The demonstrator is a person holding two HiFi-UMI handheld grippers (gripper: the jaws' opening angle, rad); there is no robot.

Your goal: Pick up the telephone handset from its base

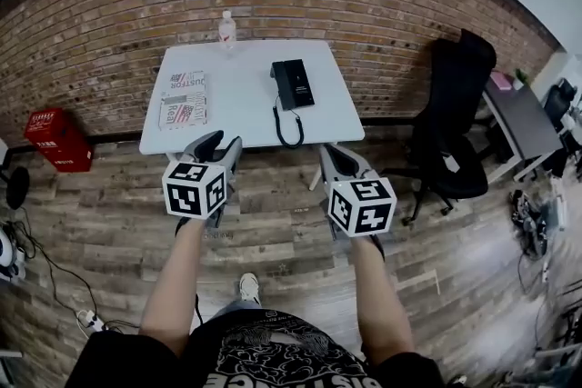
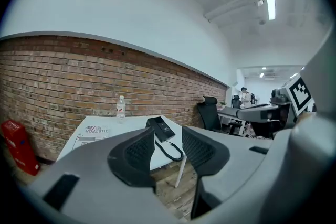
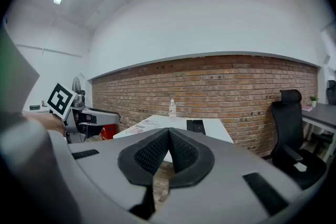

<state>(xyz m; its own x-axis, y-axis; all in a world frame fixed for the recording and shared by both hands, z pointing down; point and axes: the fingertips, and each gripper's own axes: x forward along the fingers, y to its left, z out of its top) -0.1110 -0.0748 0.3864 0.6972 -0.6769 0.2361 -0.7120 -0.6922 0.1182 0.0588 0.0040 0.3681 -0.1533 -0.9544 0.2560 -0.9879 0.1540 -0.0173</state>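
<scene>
A black telephone (image 1: 292, 84) lies on the white table (image 1: 245, 118), its handset resting on the base and its coiled cord (image 1: 289, 130) hanging over the front edge. Both grippers are held short of the table, above the wood floor. My left gripper (image 1: 223, 144) is open with nothing between its jaws; in the left gripper view the telephone (image 2: 161, 128) shows through the gap. My right gripper (image 1: 332, 152) is shut with its jaw tips touching and holds nothing. In the right gripper view the telephone (image 3: 196, 126) sits just right of the jaws.
A water bottle (image 1: 226, 28) stands at the table's back edge and a newspaper (image 1: 184, 98) lies on its left half. A black office chair (image 1: 455, 123) and a grey desk (image 1: 523, 118) are to the right, and a red crate (image 1: 56, 139) to the left. A brick wall runs behind.
</scene>
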